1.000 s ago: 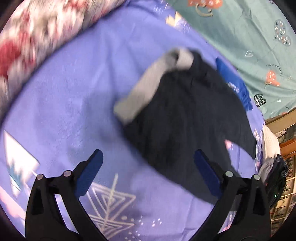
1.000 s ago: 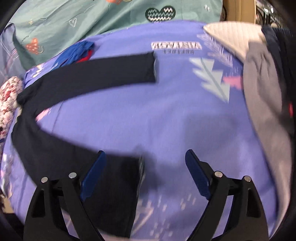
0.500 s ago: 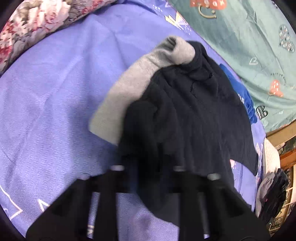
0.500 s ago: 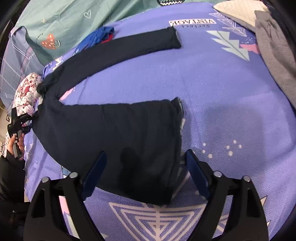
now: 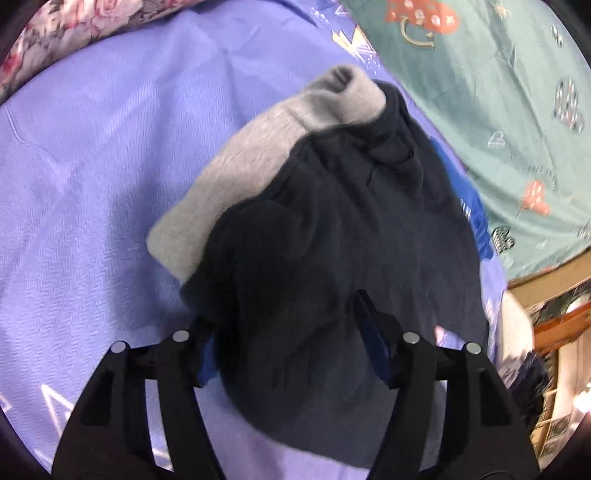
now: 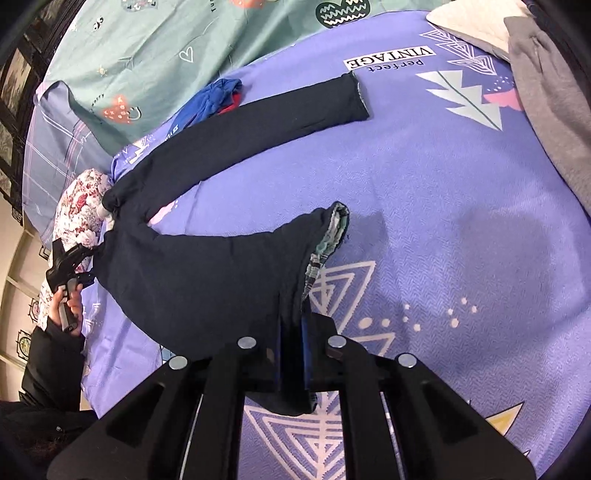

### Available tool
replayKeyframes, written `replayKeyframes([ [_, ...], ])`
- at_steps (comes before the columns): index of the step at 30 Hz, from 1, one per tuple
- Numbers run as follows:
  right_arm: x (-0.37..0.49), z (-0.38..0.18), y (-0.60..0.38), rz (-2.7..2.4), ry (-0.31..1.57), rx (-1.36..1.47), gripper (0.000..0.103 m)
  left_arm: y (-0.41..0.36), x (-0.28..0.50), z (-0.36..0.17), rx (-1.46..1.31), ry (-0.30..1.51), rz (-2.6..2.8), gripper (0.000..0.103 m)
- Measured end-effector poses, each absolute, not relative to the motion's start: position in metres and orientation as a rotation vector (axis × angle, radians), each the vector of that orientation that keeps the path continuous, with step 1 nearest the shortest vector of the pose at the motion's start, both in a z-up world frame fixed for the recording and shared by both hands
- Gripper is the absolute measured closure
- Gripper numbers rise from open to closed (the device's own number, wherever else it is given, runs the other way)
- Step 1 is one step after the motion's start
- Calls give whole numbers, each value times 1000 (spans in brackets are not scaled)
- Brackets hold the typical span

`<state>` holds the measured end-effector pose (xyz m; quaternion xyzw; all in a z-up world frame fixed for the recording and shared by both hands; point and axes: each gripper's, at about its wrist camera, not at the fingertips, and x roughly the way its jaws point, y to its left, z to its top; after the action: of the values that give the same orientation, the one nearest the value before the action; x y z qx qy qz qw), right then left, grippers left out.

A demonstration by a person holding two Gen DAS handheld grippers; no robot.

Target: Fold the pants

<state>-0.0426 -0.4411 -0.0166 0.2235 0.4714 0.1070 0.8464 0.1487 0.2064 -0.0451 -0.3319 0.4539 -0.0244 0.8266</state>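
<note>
Dark navy pants [image 6: 207, 266] lie spread on a purple bedspread [image 6: 461, 221], their far leg [image 6: 266, 122] stretched to the upper right. My right gripper [image 6: 295, 362] is shut on the cuff of the near leg, which shows a striped lining [image 6: 325, 251]. In the left wrist view the waist end of the pants [image 5: 332, 236] with a grey waistband [image 5: 266, 151] bunches between my left gripper's fingers [image 5: 291, 343], which are part-closed around the fabric. The left gripper also shows in the right wrist view [image 6: 70, 258], held in a hand at the waist.
A floral pillow [image 6: 81, 199] lies at the left. A blue and red garment [image 6: 214, 96] lies beside the far leg. A teal patterned quilt [image 6: 166, 44] runs along the back. Grey clothing [image 6: 546, 92] and a cream pillow [image 6: 469, 22] lie at the right.
My right gripper has moved onto the near leg's cuff and shut on it. My left gripper has moved in over the waist and narrowed around the fabric.
</note>
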Motion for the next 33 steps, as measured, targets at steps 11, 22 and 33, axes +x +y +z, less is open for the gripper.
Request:
replayKeyframes([
  [11,-57,36,-488,277,820,600,95,182,80,42,-647,797,-171,93],
  [22,-69,13,-547,151,1029,557,95,164,-2,-47,-656,1153,-113,75],
  [33,6,29,-546,62,883,459,39,181,-18,44,-427,833,82,20],
])
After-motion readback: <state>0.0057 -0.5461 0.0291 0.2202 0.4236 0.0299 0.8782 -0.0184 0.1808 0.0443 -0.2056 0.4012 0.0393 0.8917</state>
